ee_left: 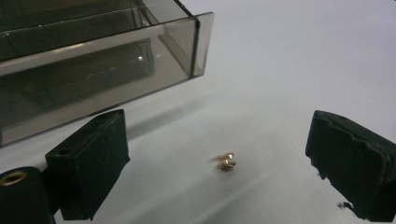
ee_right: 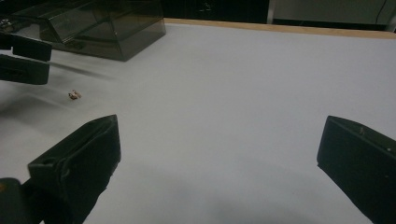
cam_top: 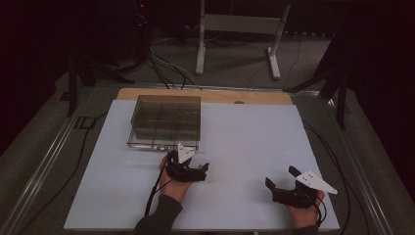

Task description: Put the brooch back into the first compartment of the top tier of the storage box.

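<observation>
A: We have the left gripper [cam_top: 201,169] low over the white table [cam_top: 244,147], just off the near right corner of the smoked clear compartment box [cam_top: 166,117]. In its own view the jaws stand spread wide with nothing pinched between them.

B: And the small brass piece? We see a tiny gold-coloured screw or stud [ee_left: 226,161] lying on the table between those jaws, touching neither one.

A: Agreed. From that piece the box's near wall [ee_left: 93,88] sits at about ten o'clock, near but apart. We cannot tell exactly what kind of fastener it is, it is too small.

B: The right gripper [cam_top: 281,178] rests toward four o'clock on the table, well apart from the box. Its jaws are spread as well, bare table between them.

A: In the right gripper view the same brass piece [ee_right: 74,94] shows at ten o'clock, just beside the tips of the left gripper [ee_right: 28,58], with the box [ee_right: 107,28] behind at eleven.

B: We see compartments inside the box, but its contents are too dim to make out
</observation>
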